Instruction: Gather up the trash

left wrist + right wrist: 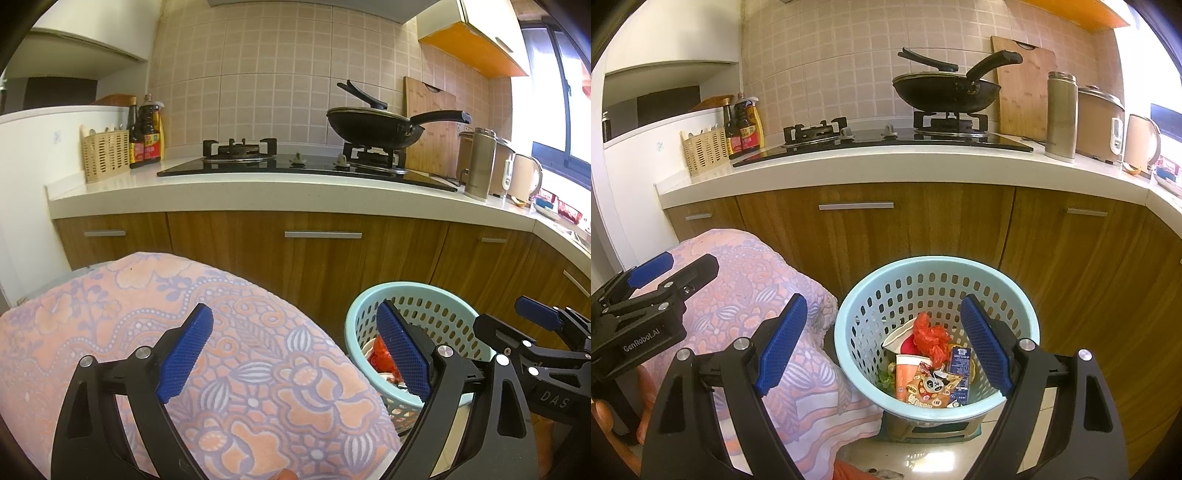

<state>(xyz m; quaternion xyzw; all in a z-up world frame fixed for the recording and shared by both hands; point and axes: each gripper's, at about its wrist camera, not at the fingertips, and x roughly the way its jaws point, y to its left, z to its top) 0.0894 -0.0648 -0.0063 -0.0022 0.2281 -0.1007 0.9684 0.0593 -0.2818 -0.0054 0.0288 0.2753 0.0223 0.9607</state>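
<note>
Both tools hang spread wide and hold nothing: the left gripper (295, 354) over the floral cloth (184, 332), the right gripper (884, 345) above the basket (846, 332). In the right wrist view the basket sits at about 6 o'clock, on the floor before the cabinets (886, 229), touching or just beside the cloth-covered mound at its 9 o'clock.

The trash lies in the basket's bottom — a red bag (929, 338), a cup (905, 373), a snack packet (932, 387), a blue carton (960, 369) and something green, perhaps vegetable scraps, too small to tell. All of it should be light and crushable; the bag is limp, the packet slippery.

The basket is perforated plastic, stiff but springy, and light. Its mouth points up, tilted a little toward the camera, its long axis near upright. The rim is probably the best place to pinch — at 3 or 9 o'clock.
</note>
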